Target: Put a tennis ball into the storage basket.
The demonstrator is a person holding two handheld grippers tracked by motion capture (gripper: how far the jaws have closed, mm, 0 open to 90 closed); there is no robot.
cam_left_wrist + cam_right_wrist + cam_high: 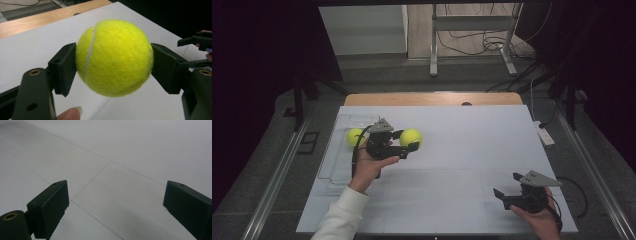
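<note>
At left of centre in the high view, 1 tennis ball (353, 136) sits in my clear tray (328, 170). My left gripper (408, 140) clamps the 2nd ball (113, 57) clear of the table (472, 150), probably for carrying. Lower right, my right gripper (506, 190) waits, jaws apart, holding nothing.

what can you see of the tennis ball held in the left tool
The tennis ball is bright yellow-green, fuzzy like felt, with a curved white seam down its left side and another at its right edge. It looks whole and round. The left tool is shut on it, one black pad pressed against each side, holding it off the white table. In the high view it sits right of a clear tray where a second ball lies.
</note>
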